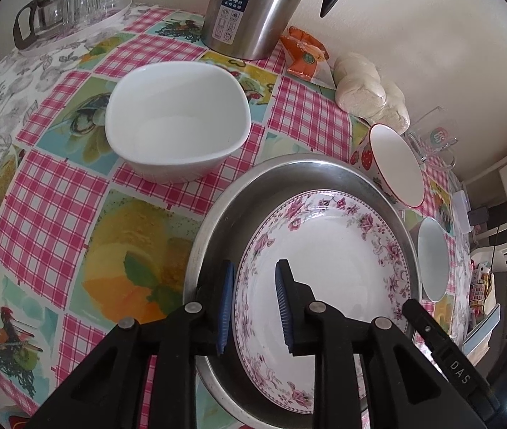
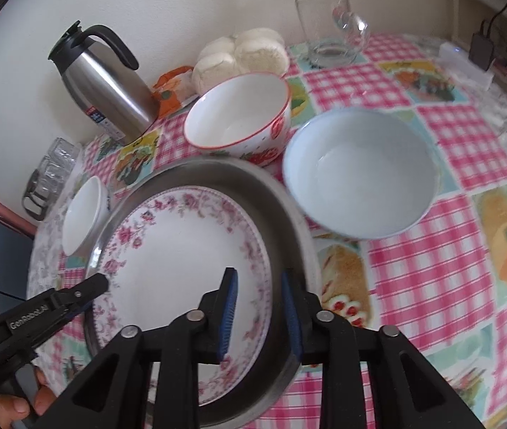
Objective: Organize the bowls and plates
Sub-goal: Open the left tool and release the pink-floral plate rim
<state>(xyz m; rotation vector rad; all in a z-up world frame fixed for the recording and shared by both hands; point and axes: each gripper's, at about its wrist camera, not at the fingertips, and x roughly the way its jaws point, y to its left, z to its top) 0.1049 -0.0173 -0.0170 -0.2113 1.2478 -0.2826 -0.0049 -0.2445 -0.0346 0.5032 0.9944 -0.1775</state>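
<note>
Our left tongs (image 1: 255, 307) straddle the plate's (image 1: 328, 250) near rim, pads apart and not pressing; our right tongs (image 2: 262, 316) straddle its opposite rim likewise, released. The plate lies inside the metal pan (image 1: 289, 175) on the table (image 1: 56, 214). We judge the placing done: lift both tongs straight off the plate, then take the bowl (image 2: 360, 175) beside the pan.

floral plate (image 1: 328, 250) flat in steel pan (image 1: 239, 193); 3 bowls (image 1: 178, 125) upright nearby.
</note>
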